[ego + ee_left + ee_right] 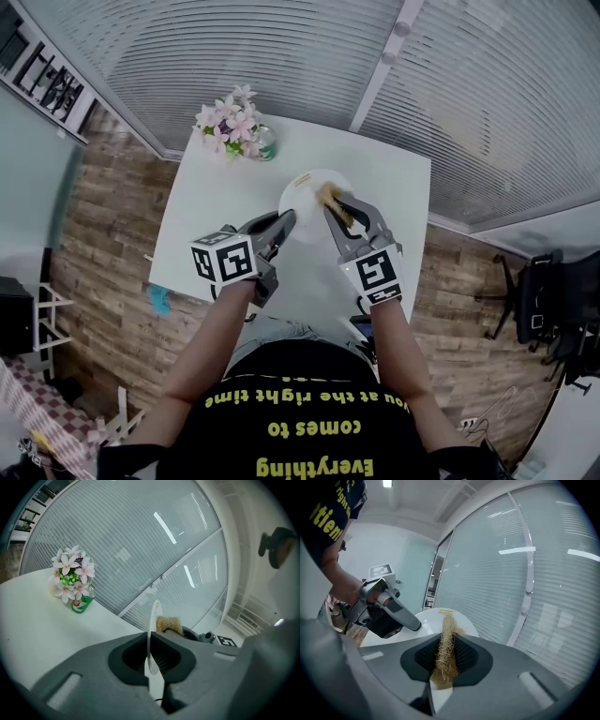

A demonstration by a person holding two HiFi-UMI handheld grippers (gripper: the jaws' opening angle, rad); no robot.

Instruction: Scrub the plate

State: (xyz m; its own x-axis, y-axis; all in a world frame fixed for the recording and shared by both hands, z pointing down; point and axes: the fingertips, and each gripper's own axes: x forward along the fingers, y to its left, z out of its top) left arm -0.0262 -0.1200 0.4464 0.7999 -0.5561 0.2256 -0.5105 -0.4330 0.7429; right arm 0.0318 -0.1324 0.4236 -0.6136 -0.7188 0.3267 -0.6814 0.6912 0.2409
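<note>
A white plate [309,208] is held above the white table [394,187]. My left gripper [287,221] is shut on its near left rim. In the left gripper view the plate [153,625] stands edge-on between the jaws of the left gripper [151,643]. My right gripper [336,208] is shut on a tan fibrous scrubber [329,196], which rests against the plate's face. In the right gripper view the scrubber [446,653] is pinched in the right gripper [446,641], its tip on the plate [436,619]. The left gripper [391,612] grips the plate's left side.
A small green vase of pink and white flowers [234,124] stands at the table's far left corner. Frosted glass walls with blinds rise just behind the table. Wood flooring lies on both sides, and black office chairs [548,300] stand at the right.
</note>
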